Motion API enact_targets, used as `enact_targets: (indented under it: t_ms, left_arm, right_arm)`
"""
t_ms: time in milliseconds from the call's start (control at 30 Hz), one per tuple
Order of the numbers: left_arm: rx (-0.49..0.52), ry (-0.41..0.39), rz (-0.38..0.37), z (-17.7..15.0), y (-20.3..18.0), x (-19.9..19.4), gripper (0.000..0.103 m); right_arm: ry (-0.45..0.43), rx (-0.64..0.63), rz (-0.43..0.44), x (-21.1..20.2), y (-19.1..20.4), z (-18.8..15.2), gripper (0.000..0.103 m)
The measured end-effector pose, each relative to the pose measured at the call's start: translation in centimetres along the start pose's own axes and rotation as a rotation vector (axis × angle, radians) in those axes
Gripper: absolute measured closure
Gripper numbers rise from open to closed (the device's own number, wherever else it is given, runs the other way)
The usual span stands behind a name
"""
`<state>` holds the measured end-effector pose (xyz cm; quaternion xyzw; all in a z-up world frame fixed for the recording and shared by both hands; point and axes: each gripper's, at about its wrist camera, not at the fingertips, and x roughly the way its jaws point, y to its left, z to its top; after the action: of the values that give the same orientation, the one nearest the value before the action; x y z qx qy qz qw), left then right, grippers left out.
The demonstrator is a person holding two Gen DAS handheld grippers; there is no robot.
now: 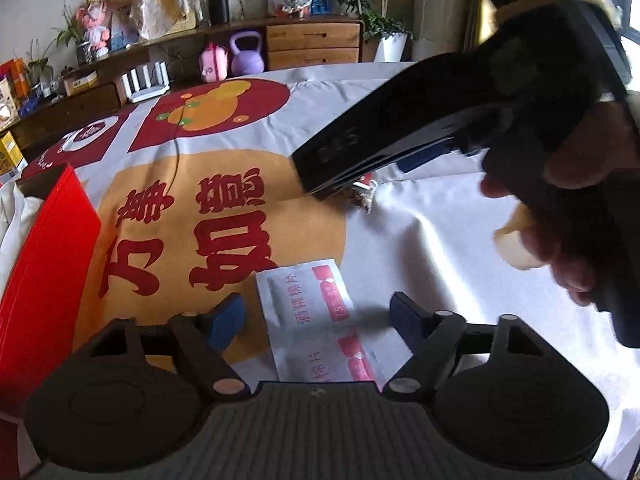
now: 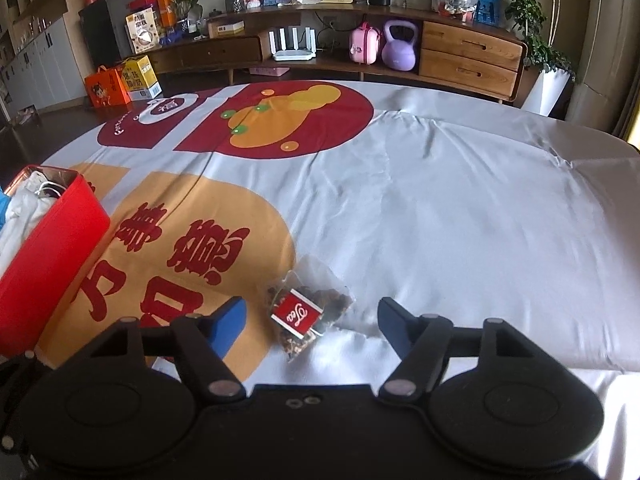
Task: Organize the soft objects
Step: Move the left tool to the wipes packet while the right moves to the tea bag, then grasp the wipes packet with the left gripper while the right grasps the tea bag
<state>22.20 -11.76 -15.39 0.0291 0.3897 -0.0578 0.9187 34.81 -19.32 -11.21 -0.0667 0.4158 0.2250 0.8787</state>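
cloth [image 2: 440, 200]: grey, red-orange print | box [image 2: 48, 248]: red | sachet [image 1: 308, 312]: white, pink labels (red lettering)

Wipe packets [image 1: 316, 320] and tea bag [image 2: 308, 312] on tablecloth [image 2: 460, 208], right of box [image 2: 52, 248].

Left gripper [image 1: 318, 314]: angled down, jaws apart, pads touching nothing. Right gripper [image 2: 312, 318]: angled down, jaws apart. Hand [image 1: 580, 184] grips right gripper's handle.

Bare cloth [image 2: 460, 208] rightward; red box [image 2: 48, 256] blocking the left.
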Motion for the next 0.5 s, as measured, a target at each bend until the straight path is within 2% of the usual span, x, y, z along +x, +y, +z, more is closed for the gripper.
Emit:
enact_targets:
  t_ms: [100, 233, 267, 300, 433, 500]
  left_arm:
    - [0.015, -0.008, -0.01, 0.0, -0.3, -0.2, 0.041]
    - [0.022, -0.013, -0.016, -0.1, -0.4, -0.3, 0.048]
    - [0.021, -0.015, -0.014, -0.1, -0.4, -0.3, 0.055]
    - [0.021, -0.016, -0.014, 0.0, -0.3, -0.3, 0.057]
    - [0.021, -0.01, -0.017, 0.0, -0.1, -0.4, 0.062]
    - [0.019, -0.008, -0.02, 0.0, 0.0, -0.5, 0.063]
  right_arm:
    - [0.005, 0.002, -0.004, 0.4, 0.2, 0.2, 0.042]
    - [0.013, 0.004, -0.013, 0.8, 0.4, 0.1, 0.049]
    - [0.014, 0.007, -0.011, 0.9, 0.4, 0.1, 0.05]
    - [0.013, 0.007, -0.006, 0.9, 0.4, 0.1, 0.053]
    - [0.005, -0.008, -0.001, 0.7, 0.9, 0.0, 0.07]
    - [0.0, -0.011, -0.002, 0.5, 1.1, 0.0, 0.074]
